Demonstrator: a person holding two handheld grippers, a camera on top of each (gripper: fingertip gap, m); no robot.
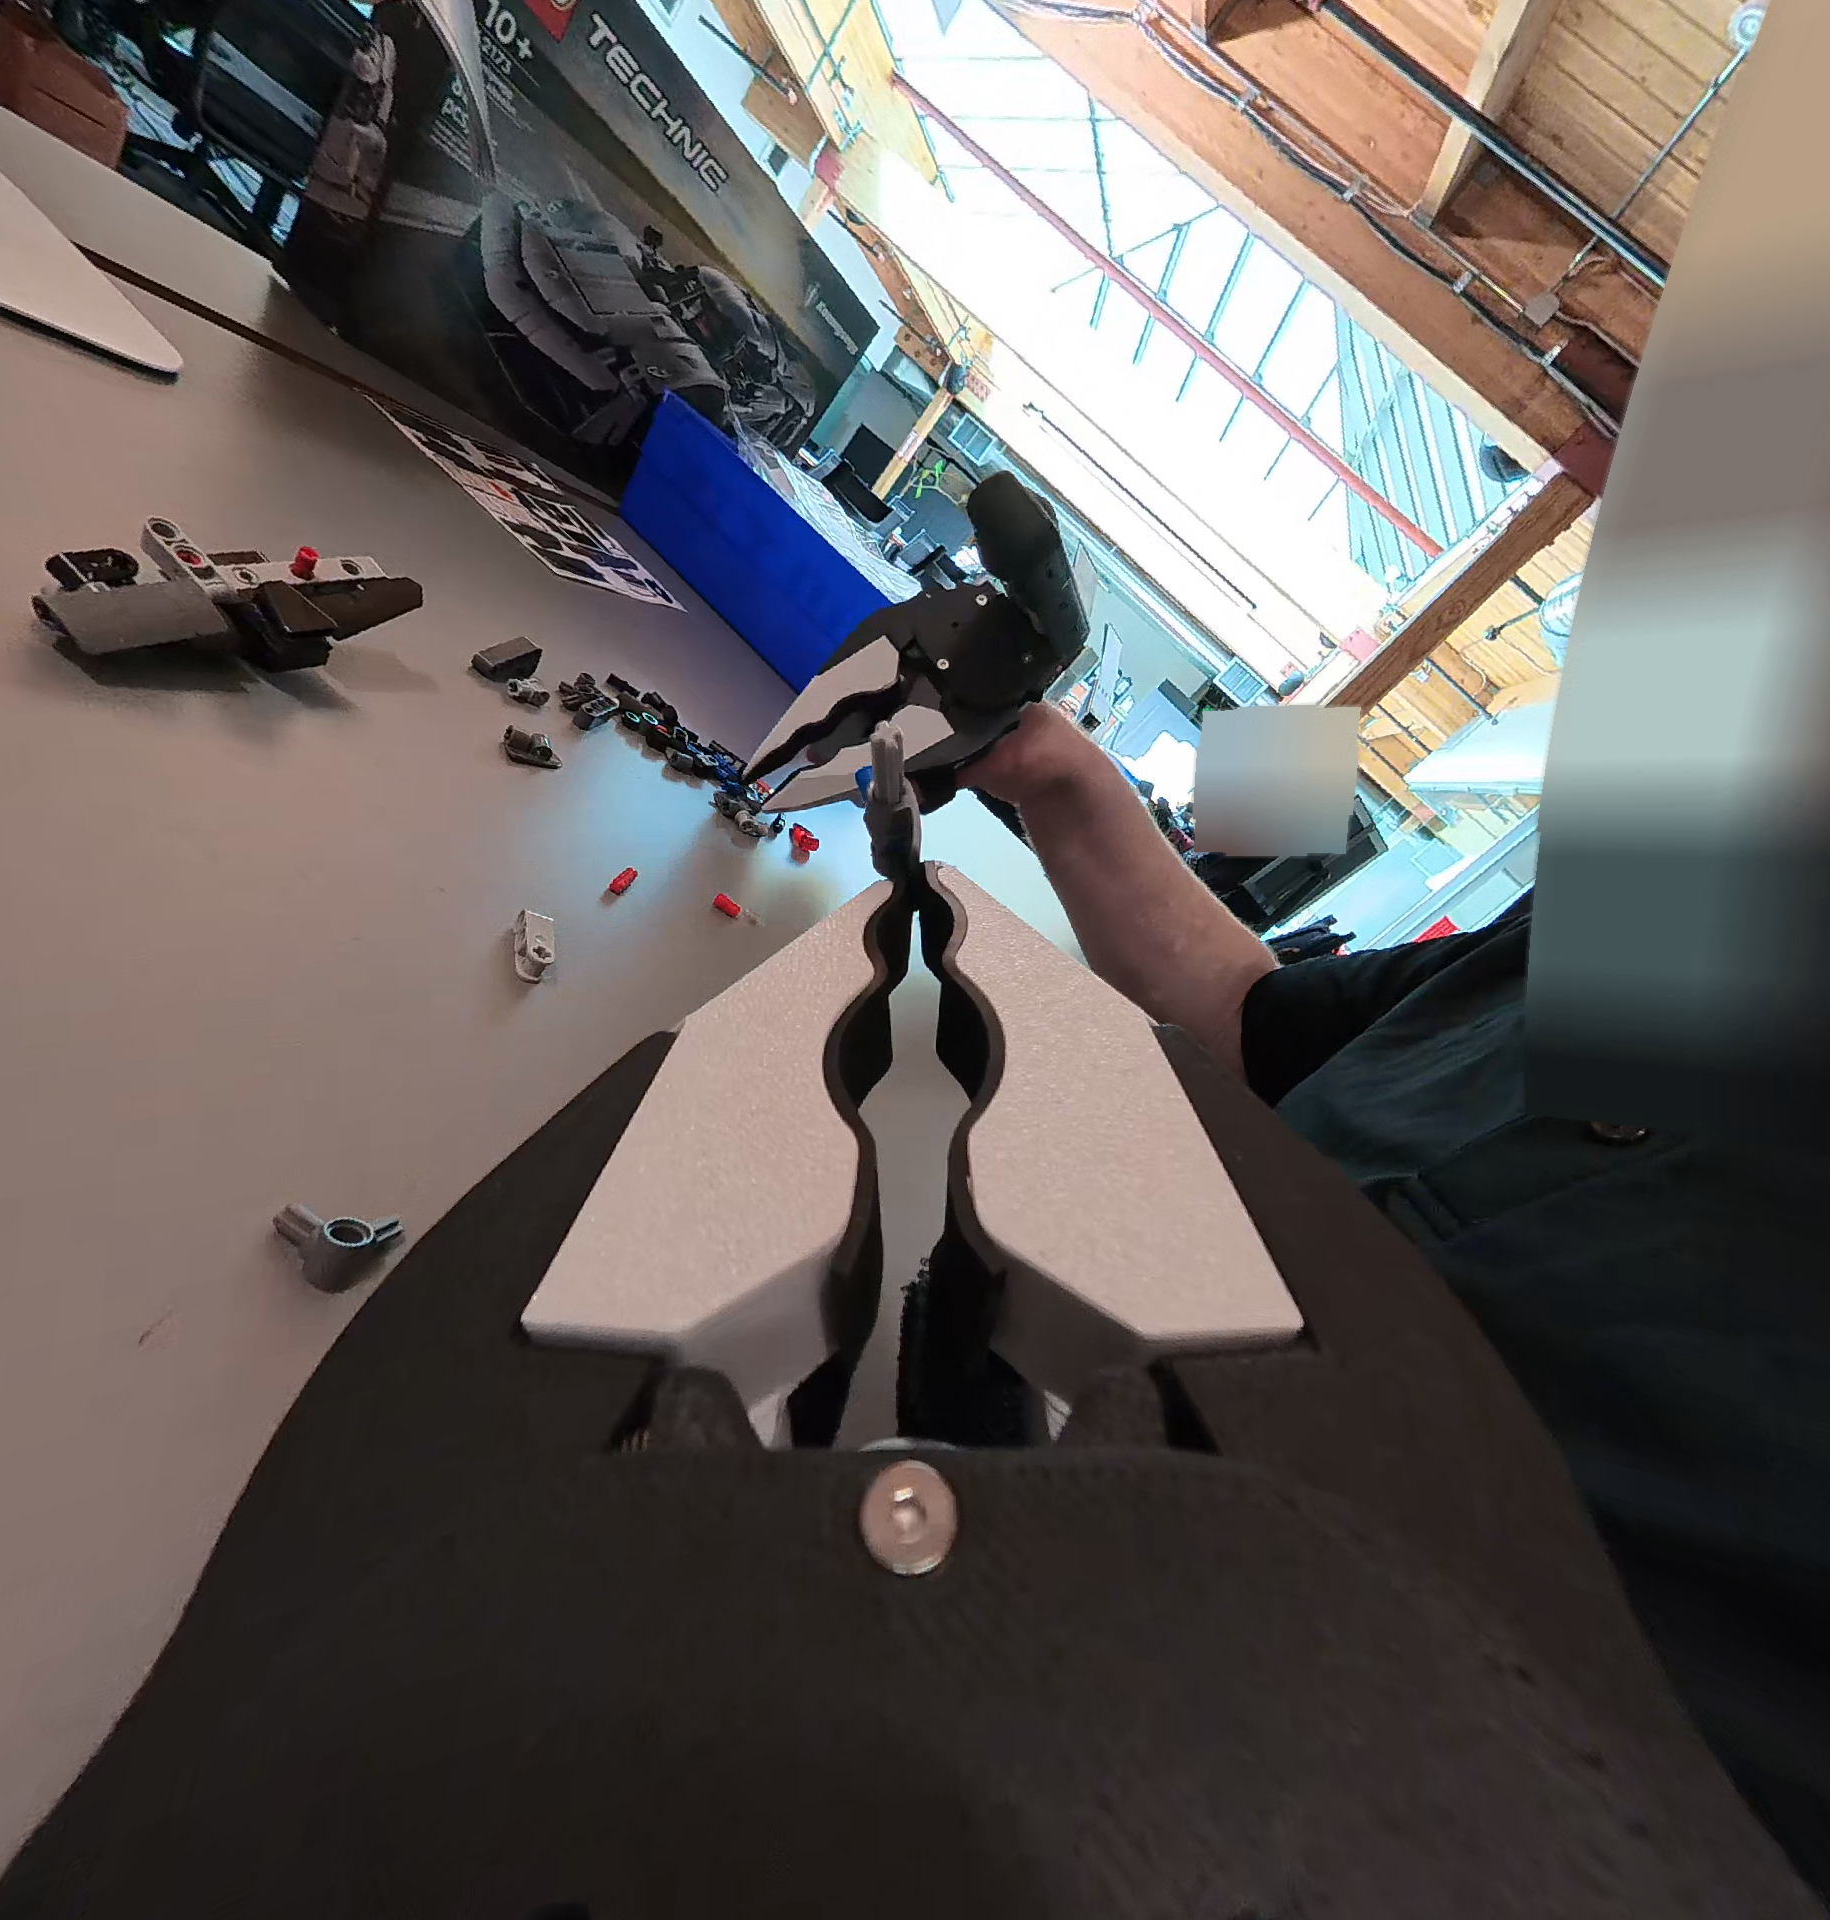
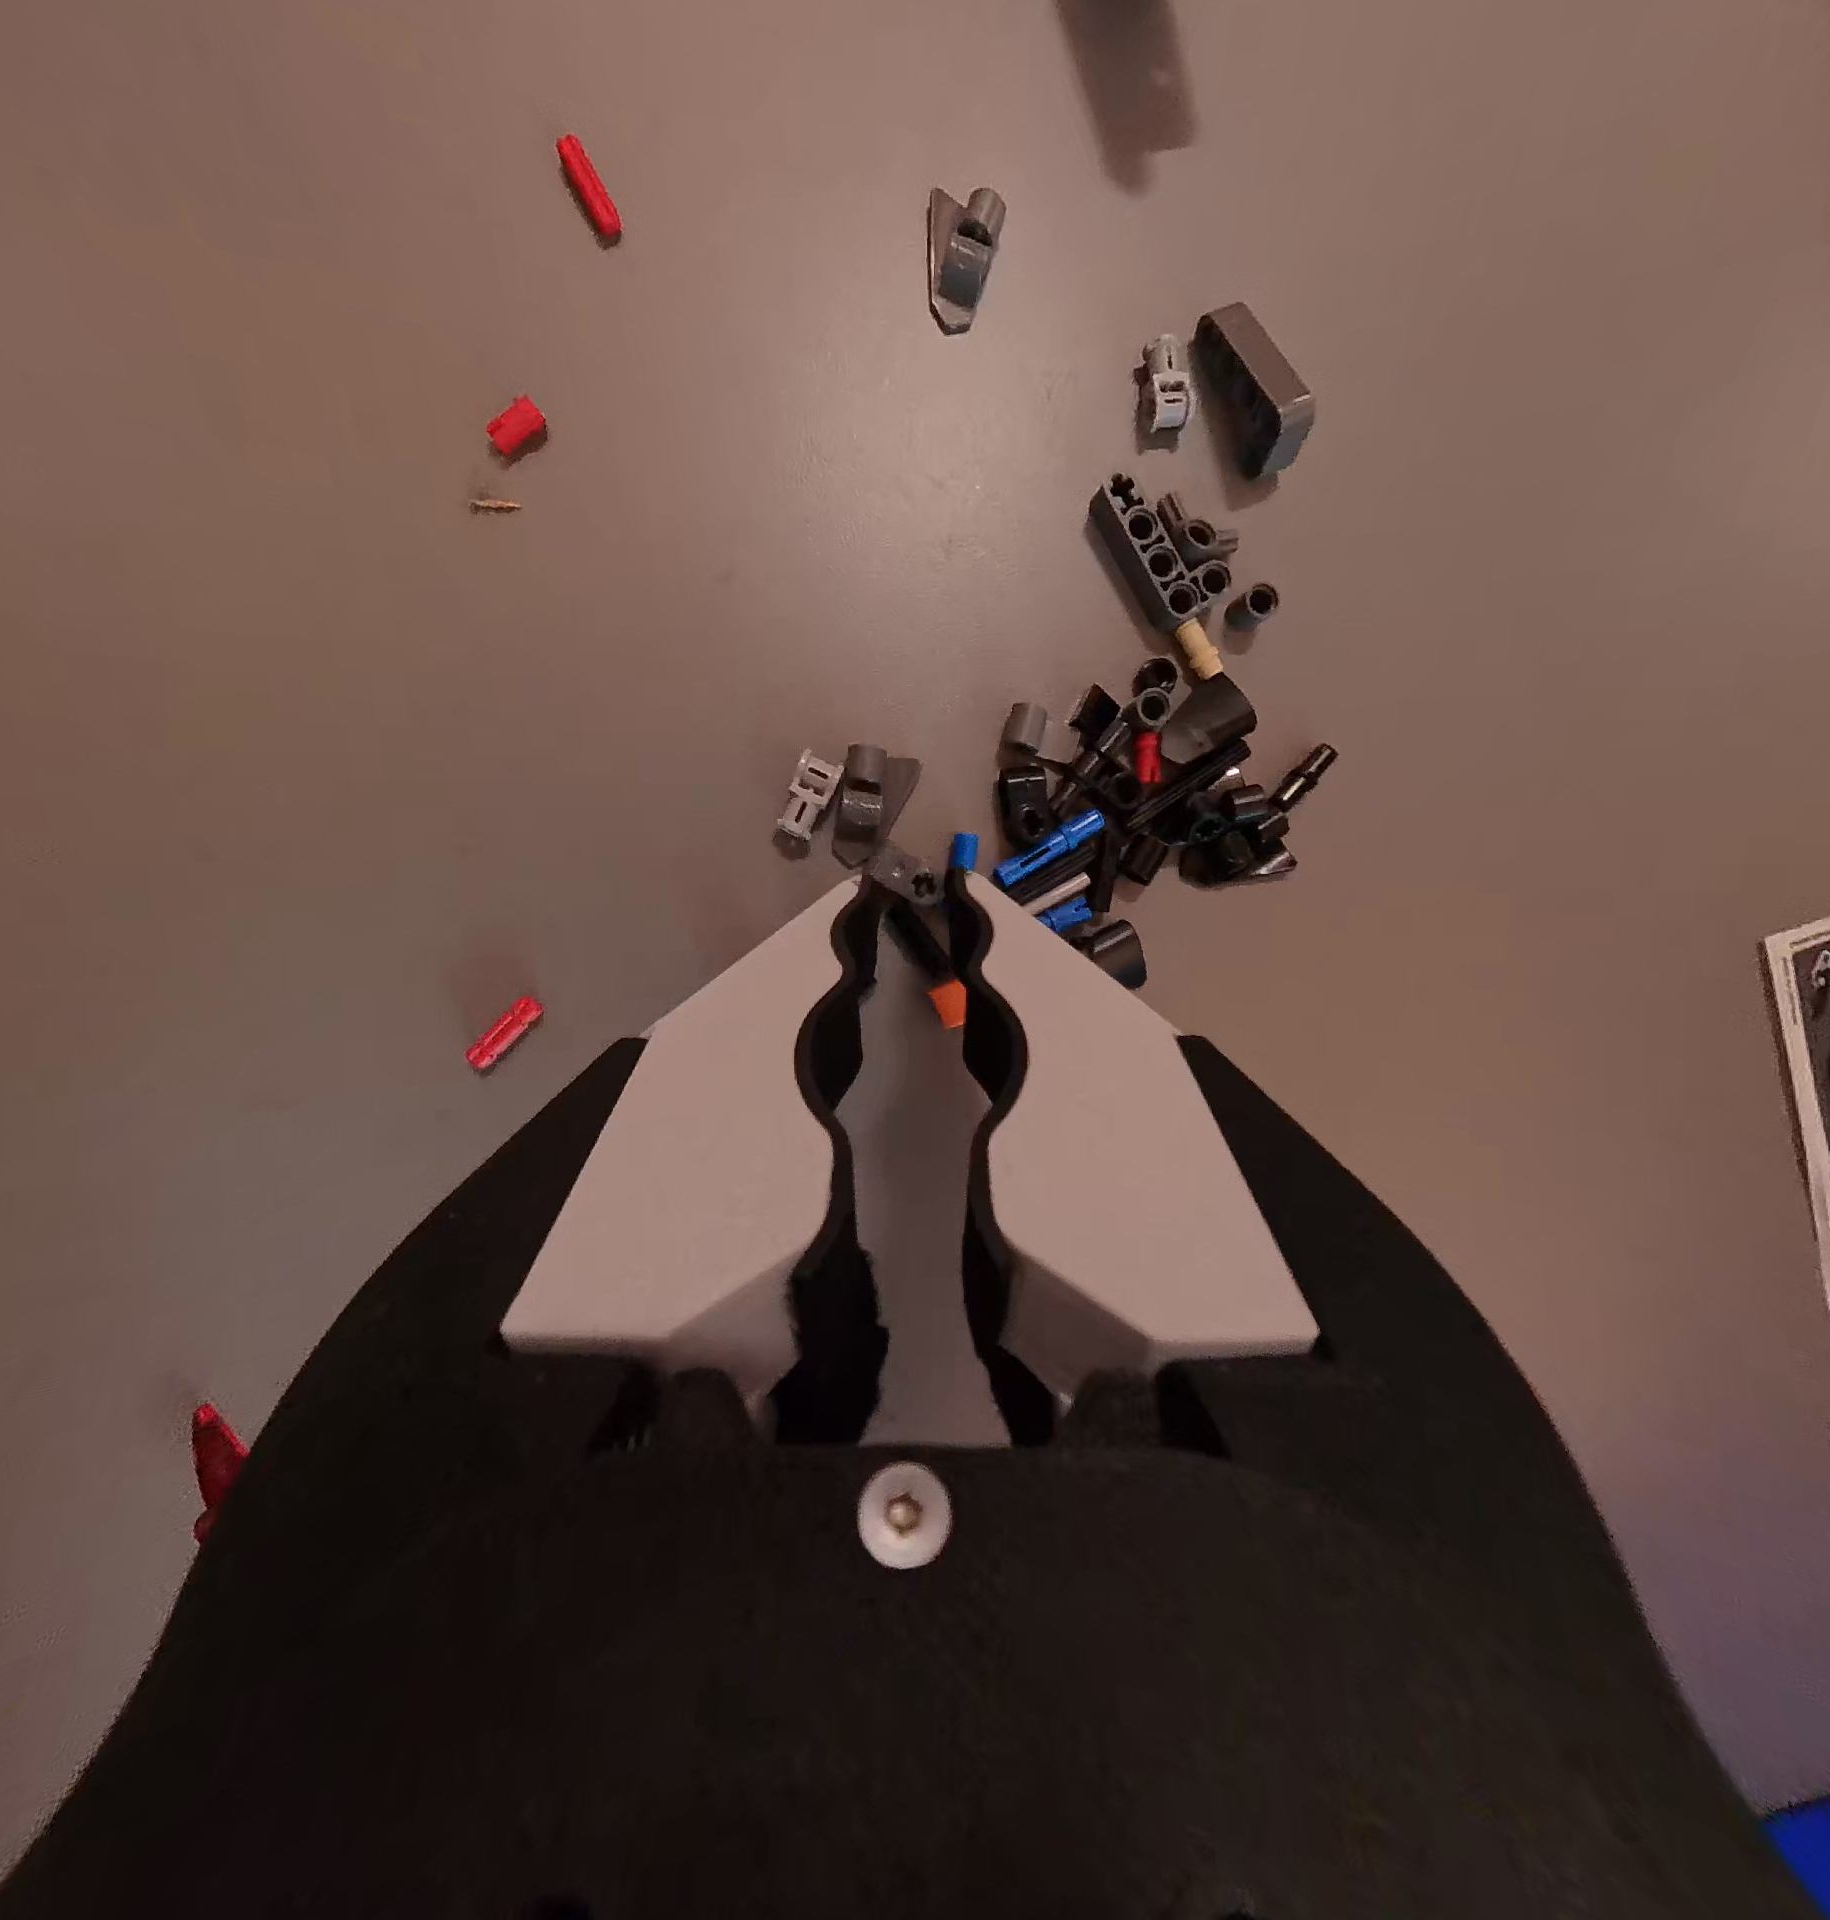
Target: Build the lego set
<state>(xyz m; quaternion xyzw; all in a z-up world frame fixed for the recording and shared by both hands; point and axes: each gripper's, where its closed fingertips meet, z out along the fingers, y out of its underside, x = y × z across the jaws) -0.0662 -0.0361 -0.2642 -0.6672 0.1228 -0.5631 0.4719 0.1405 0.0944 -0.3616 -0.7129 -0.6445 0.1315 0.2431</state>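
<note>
My left gripper [image 1: 906, 883] is shut on a small light grey piece with a blue pin [image 1: 887, 784] and holds it upright above the table. My right gripper [image 2: 913, 883] is narrowly open, tips down at the edge of a pile of small black, grey and blue parts [image 2: 1150, 800]. A dark grey connector on a black axle with an orange end [image 2: 921, 935] lies between its fingers. The right gripper also shows in the left wrist view [image 1: 776, 774], low over the same pile. A partly built grey and black model [image 1: 225, 603] lies far left.
The set's box [image 1: 537, 239] stands at the back beside a blue bin [image 1: 745, 540] and a sticker sheet [image 1: 526, 509]. Red pins [image 2: 589, 187] [image 2: 516, 426] [image 2: 504, 1032] and a grey connector [image 1: 339, 1242] lie loose. A booklet [image 2: 1825, 1091] lies at right. A person's arm [image 1: 1129, 873] reaches in. There is about 25 centimetres between the tips of the two grippers.
</note>
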